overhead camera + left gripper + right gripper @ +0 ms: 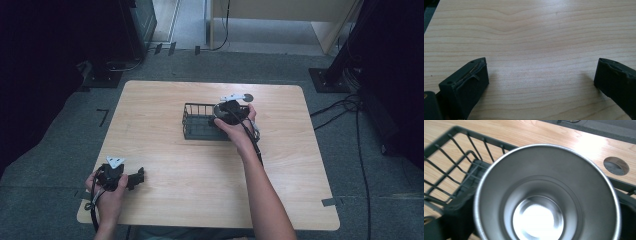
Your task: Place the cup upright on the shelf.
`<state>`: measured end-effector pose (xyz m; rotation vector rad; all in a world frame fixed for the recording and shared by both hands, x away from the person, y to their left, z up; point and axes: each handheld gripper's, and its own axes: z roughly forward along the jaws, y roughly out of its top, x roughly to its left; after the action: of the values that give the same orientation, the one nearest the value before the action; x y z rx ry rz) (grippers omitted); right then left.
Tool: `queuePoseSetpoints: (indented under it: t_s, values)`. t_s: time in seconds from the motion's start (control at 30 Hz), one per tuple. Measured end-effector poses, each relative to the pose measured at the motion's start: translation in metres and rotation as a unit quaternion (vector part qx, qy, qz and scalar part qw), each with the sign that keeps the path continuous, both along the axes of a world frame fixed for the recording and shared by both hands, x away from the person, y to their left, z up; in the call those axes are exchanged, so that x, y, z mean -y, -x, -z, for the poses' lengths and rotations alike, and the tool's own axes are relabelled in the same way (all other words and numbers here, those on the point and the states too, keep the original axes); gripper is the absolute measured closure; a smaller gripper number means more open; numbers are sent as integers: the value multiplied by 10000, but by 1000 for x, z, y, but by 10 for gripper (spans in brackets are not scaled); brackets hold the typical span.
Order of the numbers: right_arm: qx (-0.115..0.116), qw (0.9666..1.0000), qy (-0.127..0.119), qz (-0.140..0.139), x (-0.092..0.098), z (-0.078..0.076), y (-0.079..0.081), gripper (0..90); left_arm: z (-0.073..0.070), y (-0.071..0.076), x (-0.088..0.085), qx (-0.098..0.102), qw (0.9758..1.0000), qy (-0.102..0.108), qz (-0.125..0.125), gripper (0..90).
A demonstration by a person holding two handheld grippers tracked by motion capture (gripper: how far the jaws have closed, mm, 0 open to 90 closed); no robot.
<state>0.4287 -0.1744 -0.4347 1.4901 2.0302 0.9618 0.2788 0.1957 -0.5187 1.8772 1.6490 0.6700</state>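
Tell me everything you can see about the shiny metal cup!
The metal cup looks like brushed steel, round, with a thin bright rim and a stepped inside that narrows to a gleaming flat bottom. It is empty and stands upright, mouth toward the camera on the right gripper. It sits at the right end of the black wire basket on the wooden table. Dark jaws flank it on both sides; whether they press on it cannot be told.

One wooden table point(200, 170); one black wire basket point(197, 121) on it; one steel cup point(546, 195) at the basket; two hand-held grippers, the left gripper point(131, 178) and the right gripper point(225, 114); two hands; one round hole point(616, 165) in the tabletop; two black stand bases on the floor
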Motion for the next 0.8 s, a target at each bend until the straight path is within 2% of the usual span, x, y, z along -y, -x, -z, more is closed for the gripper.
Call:
queuePoseSetpoints:
  t_s: [0.4, 0.57, 0.8]
  values:
    - [604, 9980, -187, -8, 14, -28, 29, 0, 0, 0, 0, 1, 10000, 0, -1, 0]
    - [765, 9967, -244, 76, 27, -31, 43, 0, 0, 0, 0, 4, 10000, 2, 0, 0]
    - [869, 9957, -268, 200, 47, -31, 62, 0, 0, 0, 0, 5, 10000, 3, 0, 0]
